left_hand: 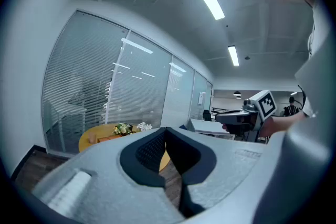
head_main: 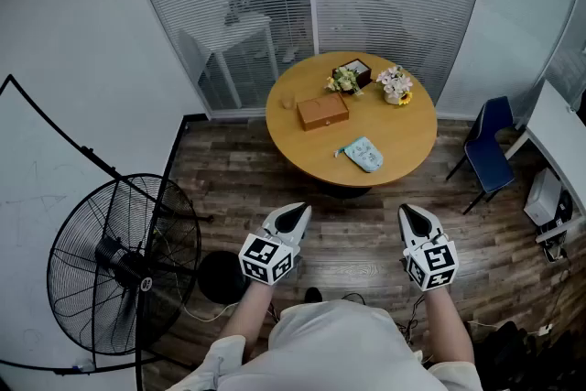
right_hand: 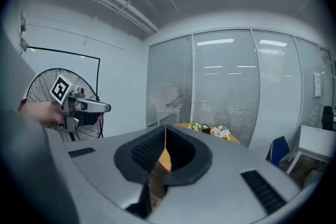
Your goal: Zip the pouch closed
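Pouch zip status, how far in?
Done: nothing visible. The pouch lies on the table, untouched; its zip is too small to read. In hand: nothing. The left hand-held gripper and right hand-held gripper are both shut and empty, over the floor short of the table. Left: approach, hold the pouch, pull the zip.
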